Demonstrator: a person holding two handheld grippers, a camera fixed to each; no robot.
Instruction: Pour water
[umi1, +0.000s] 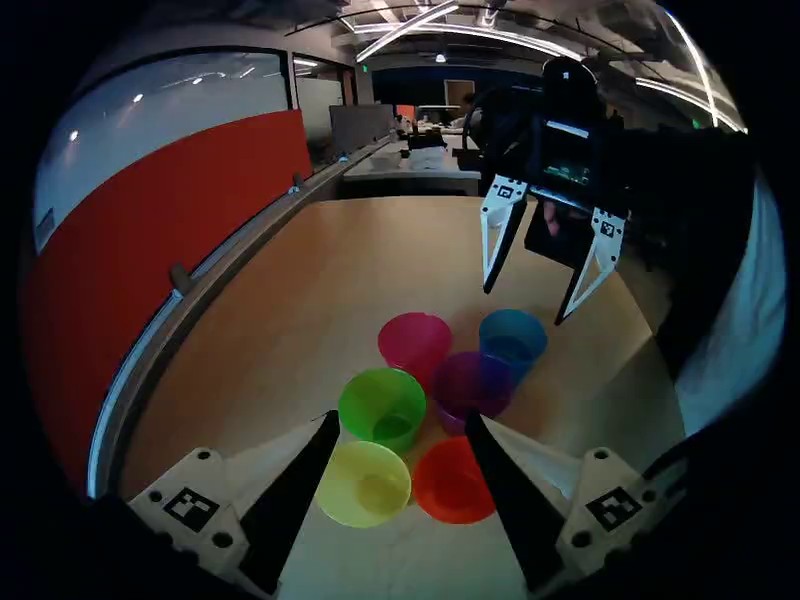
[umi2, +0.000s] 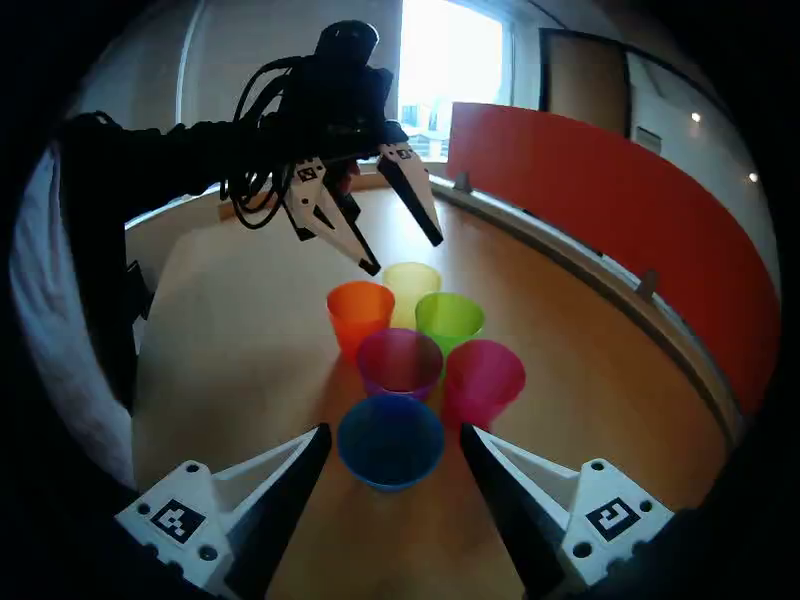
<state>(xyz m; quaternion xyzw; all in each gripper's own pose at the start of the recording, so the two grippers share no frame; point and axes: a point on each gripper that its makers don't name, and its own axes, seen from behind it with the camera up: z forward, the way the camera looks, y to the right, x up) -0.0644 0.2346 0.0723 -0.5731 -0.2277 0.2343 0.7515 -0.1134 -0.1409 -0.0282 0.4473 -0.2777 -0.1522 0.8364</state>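
Observation:
Several coloured plastic cups stand close together on the wooden table (umi1: 330, 260): pink (umi1: 414, 340), blue (umi1: 512, 340), purple (umi1: 472, 385), green (umi1: 382, 405), yellow (umi1: 364, 482) and orange (umi1: 452, 482). My left gripper (umi1: 400, 420) is open just above the yellow and orange cups, holding nothing. Facing it across the cluster, my right gripper (umi1: 524, 305) hangs open over the blue cup. In the right gripper view the blue cup (umi2: 390, 440) sits between the open right gripper (umi2: 393, 430) fingers, apart from them, and the left gripper (umi2: 406, 256) hovers above the yellow cup (umi2: 411, 285). I cannot tell whether any cup holds water.
A red partition (umi1: 170, 220) with a grey rail runs along one long table edge. Dark sleeves (umi2: 150, 160) and cables reach in behind the far gripper. Bare tabletop (umi2: 230, 330) surrounds the cups. More desks (umi1: 420, 165) stand beyond the table's end.

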